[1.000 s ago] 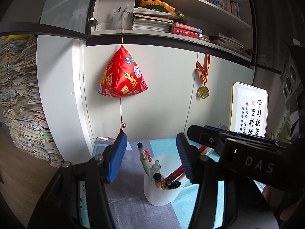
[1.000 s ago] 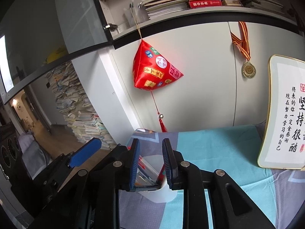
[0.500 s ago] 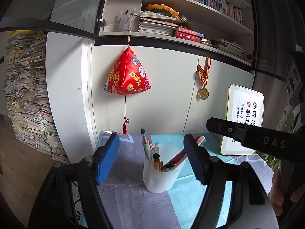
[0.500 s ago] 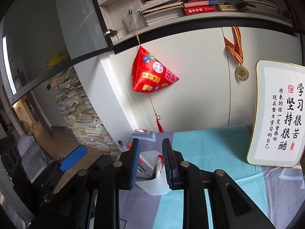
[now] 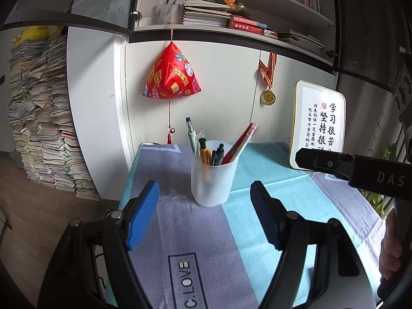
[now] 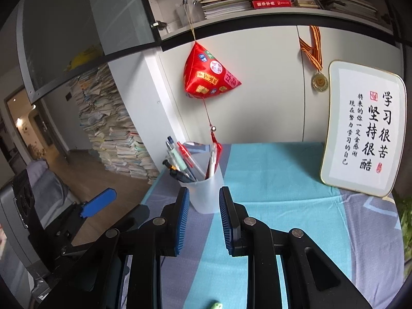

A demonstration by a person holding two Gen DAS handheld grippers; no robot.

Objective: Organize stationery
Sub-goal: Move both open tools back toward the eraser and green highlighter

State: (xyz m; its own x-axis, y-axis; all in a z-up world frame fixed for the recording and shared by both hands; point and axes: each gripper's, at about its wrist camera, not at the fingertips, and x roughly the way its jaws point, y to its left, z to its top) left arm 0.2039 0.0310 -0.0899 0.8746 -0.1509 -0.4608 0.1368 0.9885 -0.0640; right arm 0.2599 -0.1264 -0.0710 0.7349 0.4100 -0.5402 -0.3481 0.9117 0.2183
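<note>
A translucent white cup (image 5: 211, 180) stands on the blue and grey tablecloth (image 5: 180, 231) with several pens (image 5: 206, 152) upright in it. My left gripper (image 5: 204, 184) sits just short of the cup, its blue pads (image 5: 141, 216) wide apart and still opening, with nothing between them. In the right wrist view the same cup (image 6: 203, 200) with its pens (image 6: 180, 164) shows just beyond my right gripper (image 6: 204, 191), whose jaws stand narrowly open and empty. The right gripper's body (image 5: 334, 164) crosses the left view at the right.
A framed calligraphy board (image 6: 365, 131) leans on the white cabinet at the back right. A red pyramid ornament (image 5: 170, 77) and a medal (image 5: 267, 95) hang above. Book piles (image 5: 46, 116) fill the floor left of the table. A small green item (image 6: 216, 305) lies near me.
Both grippers have drawn back from the cup, which now stands clear ahead of them. The left jaws have spread wider. The right jaws keep the same narrow gap.
</note>
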